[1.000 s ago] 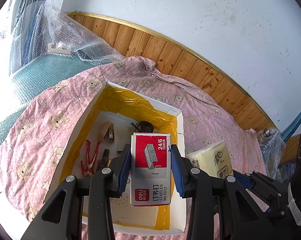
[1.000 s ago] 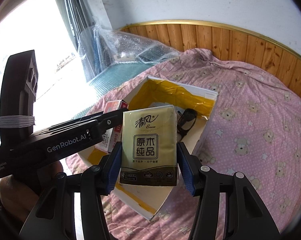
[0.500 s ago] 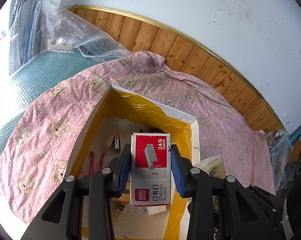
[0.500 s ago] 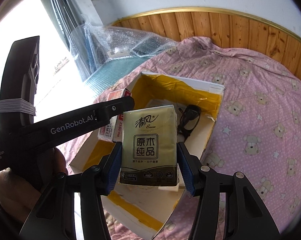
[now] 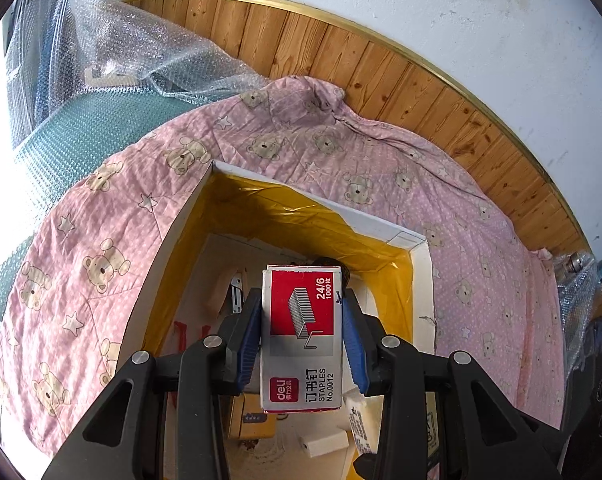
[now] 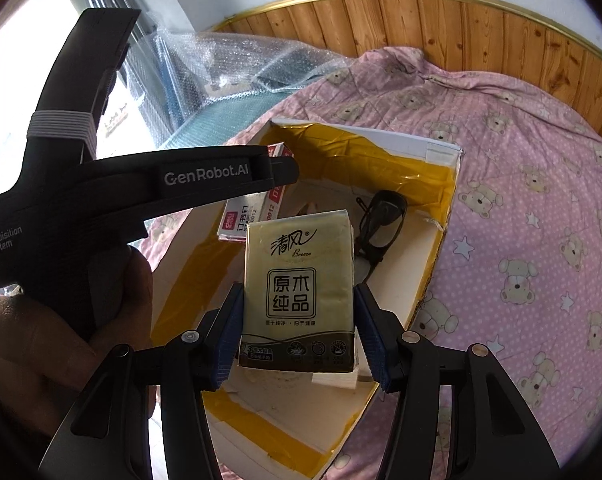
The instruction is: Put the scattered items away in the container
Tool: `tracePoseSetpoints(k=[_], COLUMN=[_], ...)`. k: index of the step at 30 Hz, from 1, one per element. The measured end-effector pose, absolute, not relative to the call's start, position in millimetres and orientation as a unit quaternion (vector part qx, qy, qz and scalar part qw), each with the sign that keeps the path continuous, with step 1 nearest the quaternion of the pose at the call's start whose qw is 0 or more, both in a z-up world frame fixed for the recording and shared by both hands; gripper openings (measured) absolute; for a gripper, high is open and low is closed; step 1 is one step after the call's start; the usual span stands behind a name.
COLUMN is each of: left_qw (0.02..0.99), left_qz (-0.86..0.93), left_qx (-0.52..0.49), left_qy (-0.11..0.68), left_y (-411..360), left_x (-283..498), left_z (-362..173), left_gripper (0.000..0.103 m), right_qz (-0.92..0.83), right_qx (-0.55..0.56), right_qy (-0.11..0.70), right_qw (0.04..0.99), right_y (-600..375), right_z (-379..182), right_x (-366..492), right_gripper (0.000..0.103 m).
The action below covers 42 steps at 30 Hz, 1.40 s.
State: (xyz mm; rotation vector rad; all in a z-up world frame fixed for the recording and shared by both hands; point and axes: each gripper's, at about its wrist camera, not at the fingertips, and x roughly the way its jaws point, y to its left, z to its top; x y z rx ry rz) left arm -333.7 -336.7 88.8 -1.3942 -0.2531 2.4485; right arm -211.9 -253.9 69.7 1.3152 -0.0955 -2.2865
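The left claw [image 5: 302, 340] is clamping a red-and-grey cardboard staple box [image 5: 302, 344], holding it over the open white box lined with yellow tape [image 5: 421, 280]. The right claw [image 6: 299, 332] is gripping a gold plastic tissue pack [image 6: 299, 292] above that box, which is sitting on the pink bear-print quilt [image 6: 541, 240].

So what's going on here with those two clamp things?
A person is tidying small items into a white box lined with yellow tape, which sits on a pink bear-print quilt. The left gripper is shut on a box of staples, the right gripper on a tissue pack. Both are held over the open box, not yet let go. Sunglasses and a few other bits already lie inside.
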Motion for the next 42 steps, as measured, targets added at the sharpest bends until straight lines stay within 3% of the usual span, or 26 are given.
tracePoseSetpoints(k=[11, 16, 24, 33, 42], left_qw=[0.147, 0.14, 0.128, 0.143, 0.164], left_qz=[0.843, 0.83, 0.854, 0.86, 0.869], left_qx=[-0.516, -0.54, -0.502, -0.486, -0.462], left_qy=[-0.047, -0.014, -0.052, -0.068, -0.072], left_y=[-313.6, -306.1, -345.2, -367.3, -373.7], left_x=[-355.1, -358.6, -335.6, -292.8, -235.1], left_z=[68.7, 48.9, 84.7, 105.0, 123.2], left_gripper=[0.039, 0.052, 0.061, 0.061, 0.062], right_qz=[-0.831, -0.821, -0.83, -0.833, -0.833], right_qx=[0.5, 0.516, 0.504, 0.504, 0.5], right_qy=[-0.043, -0.034, -0.017, 0.077, 0.088], right_qw=[0.238, 0.244, 0.238, 0.214, 0.219], right_y=[-251.1, -252.5, -242.7, -260.0, -254.9], right_z=[56.8, 51.4, 66.8, 75.0, 79.7], right_x=[-220.5, -221.2, -202.9, -176.9, -159.2], right_gripper=[0.06, 0.061, 0.064, 0.064, 0.064])
